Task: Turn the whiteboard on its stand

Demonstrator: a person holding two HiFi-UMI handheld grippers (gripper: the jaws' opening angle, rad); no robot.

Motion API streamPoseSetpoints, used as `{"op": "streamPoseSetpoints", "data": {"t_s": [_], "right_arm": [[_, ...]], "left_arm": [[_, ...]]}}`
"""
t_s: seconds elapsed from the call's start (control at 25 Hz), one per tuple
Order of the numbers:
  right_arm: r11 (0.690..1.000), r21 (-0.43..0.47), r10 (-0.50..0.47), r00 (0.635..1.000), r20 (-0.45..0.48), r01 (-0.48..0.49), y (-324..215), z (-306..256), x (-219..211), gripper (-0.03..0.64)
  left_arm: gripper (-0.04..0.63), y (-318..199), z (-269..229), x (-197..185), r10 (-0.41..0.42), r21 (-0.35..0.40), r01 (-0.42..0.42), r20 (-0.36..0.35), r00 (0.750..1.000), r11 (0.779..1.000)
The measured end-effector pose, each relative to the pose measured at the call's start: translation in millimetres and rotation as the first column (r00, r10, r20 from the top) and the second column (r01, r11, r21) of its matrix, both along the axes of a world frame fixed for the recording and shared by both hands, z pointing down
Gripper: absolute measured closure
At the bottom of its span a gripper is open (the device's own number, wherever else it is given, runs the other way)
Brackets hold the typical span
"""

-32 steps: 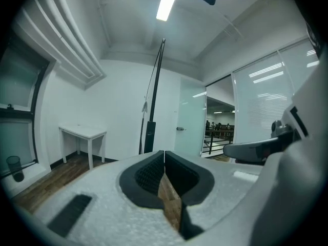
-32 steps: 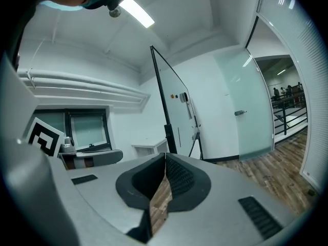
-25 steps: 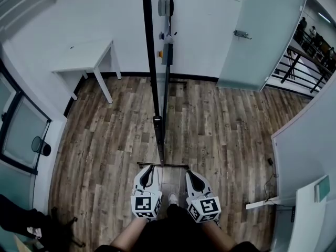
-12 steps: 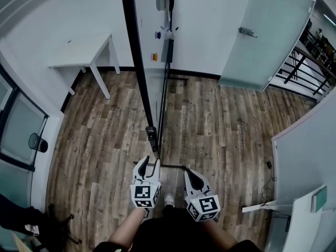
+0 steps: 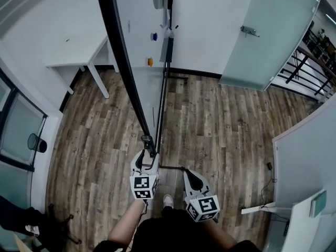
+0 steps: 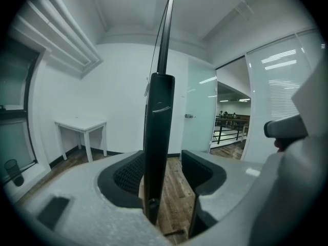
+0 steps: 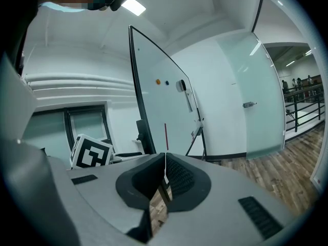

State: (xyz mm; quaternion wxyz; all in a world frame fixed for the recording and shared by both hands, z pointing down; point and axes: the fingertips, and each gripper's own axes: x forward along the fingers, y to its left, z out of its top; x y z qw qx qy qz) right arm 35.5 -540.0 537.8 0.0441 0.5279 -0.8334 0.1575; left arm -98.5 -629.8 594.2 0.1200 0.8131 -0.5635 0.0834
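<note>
The whiteboard (image 5: 140, 46) stands nearly edge-on in the head view, its black frame edge (image 5: 123, 62) running from the top down to a lower corner. My left gripper (image 5: 148, 156) reaches that corner. In the left gripper view the black frame (image 6: 158, 137) stands upright between the open jaws, close against the left pad (image 6: 128, 176), with a gap to the right pad. These jaws have just been opening. My right gripper (image 5: 190, 175) hangs to the right, apart from the board and shut on nothing (image 7: 164, 170). In its view the whiteboard (image 7: 164, 101) carries magnets and an eraser.
The stand's post (image 5: 166, 51) and floor bar (image 5: 173, 167) sit right of the board. A white table (image 5: 79, 56) stands at the far left wall, a glass door (image 5: 262, 35) at the far right. A second board (image 5: 310, 156) is at the right, a bin (image 5: 34, 140) at the left.
The left gripper has moved forward to the board's lower corner and opened around the frame. The frame edge now slants further left in the head view. The right gripper has shifted slightly.
</note>
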Motion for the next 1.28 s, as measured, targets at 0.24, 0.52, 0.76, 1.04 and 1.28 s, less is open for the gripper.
{"op": "streamPoseSetpoints", "data": {"t_s": [0.24, 0.52, 0.76, 1.04, 1.28], "right_arm": [[1.0, -0.017, 0.006, 1.0, 0.002, -0.006, -11, 5, 5, 0.603], [1.0, -0.027, 0.016, 1.0, 0.001, -0.016, -20, 10, 12, 0.603], [0.999, -0.033, 0.021, 1.0, -0.001, -0.021, -21, 13, 15, 0.603], [0.999, -0.038, 0.026, 1.0, -0.01, -0.027, -18, 15, 13, 0.602], [0.997, -0.04, 0.062, 0.998, -0.027, -0.063, -24, 16, 21, 0.603]], "left_arm": [[0.364, -26, 9, 0, -0.01, -0.018, 0.01, 0.0, 1.0, 1.0], [0.362, -47, 15, 6, -0.015, -0.031, 0.015, -0.008, 1.0, 0.999], [0.367, -58, 21, 4, -0.036, -0.033, 0.036, -0.002, 0.999, 0.999], [0.4, -56, 20, 6, -0.042, 0.01, 0.042, 0.019, 0.999, 0.999], [0.4, -53, 17, 9, -0.02, 0.018, 0.02, 0.017, 1.0, 1.0]]}}
